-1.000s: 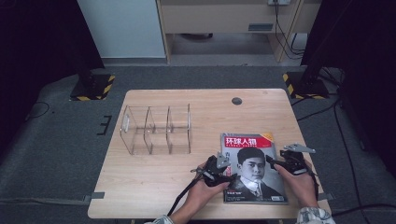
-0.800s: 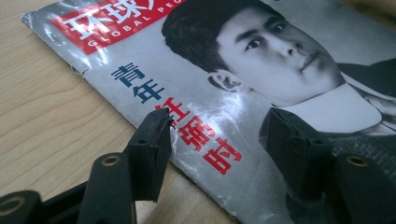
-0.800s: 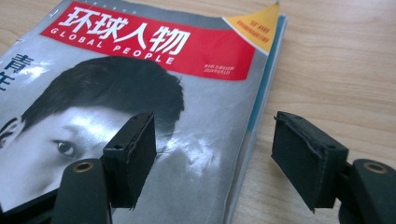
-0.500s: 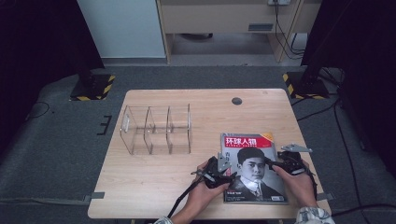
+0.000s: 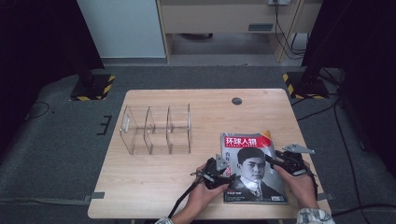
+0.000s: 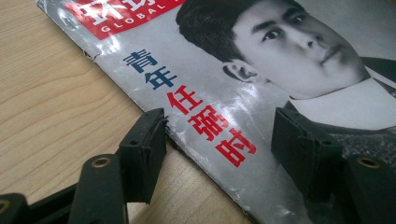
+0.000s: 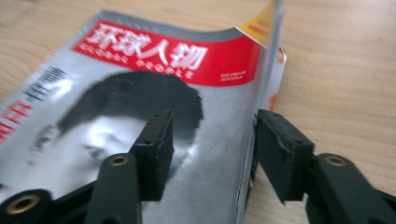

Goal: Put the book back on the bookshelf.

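Both of my tools sit at the glossy magazine (image 5: 253, 168) with the red title banner and black-and-white portrait cover, which lies flat near the desk's (image 5: 159, 186) front right corner. Left hand-held gripper (image 5: 223, 169) rests at the magazine's left edge; in the left gripper view (image 6: 219, 140) its jaws stand apart, one over bare wood just beside the spine, the other above the cover, and neither pad presses on the paper. Right hand-held gripper (image 5: 274, 161) is at the magazine's right edge; in the right gripper view (image 7: 212, 149) one jaw is over the cover and the other over the wood outside the page edges, so the stack's edge lies between them. Those jaws have just been closing, yet a gap remains on both sides and the pads do not pinch the pages. The cover's far right corner curls upward. Well apart, toward the desk's left side, stands a clear acrylic organiser (image 5: 156, 129) with three compartments.
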A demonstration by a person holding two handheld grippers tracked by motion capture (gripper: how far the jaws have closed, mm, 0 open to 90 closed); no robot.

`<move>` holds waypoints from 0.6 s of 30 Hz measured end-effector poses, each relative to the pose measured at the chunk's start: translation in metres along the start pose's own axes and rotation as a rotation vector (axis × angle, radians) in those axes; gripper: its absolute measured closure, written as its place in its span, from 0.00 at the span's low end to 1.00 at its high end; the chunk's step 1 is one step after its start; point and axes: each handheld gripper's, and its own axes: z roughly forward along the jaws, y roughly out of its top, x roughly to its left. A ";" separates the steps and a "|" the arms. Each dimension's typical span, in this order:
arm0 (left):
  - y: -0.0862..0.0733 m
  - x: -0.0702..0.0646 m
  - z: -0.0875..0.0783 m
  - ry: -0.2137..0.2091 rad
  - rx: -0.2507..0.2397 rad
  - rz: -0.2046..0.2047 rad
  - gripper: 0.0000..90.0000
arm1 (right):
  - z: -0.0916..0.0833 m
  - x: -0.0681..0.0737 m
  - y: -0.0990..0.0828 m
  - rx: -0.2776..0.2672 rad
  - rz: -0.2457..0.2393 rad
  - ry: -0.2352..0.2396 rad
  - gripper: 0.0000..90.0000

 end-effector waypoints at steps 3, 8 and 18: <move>0.000 0.000 0.000 0.001 0.000 0.000 0.39 | -0.006 0.005 0.003 -0.030 0.001 0.014 0.59; 0.000 0.000 0.000 0.001 0.000 0.000 0.39 | -0.009 0.016 0.006 -0.045 -0.027 0.051 0.61; 0.000 0.000 0.000 0.001 0.000 0.000 0.39 | -0.003 0.017 0.004 -0.009 -0.035 0.068 0.51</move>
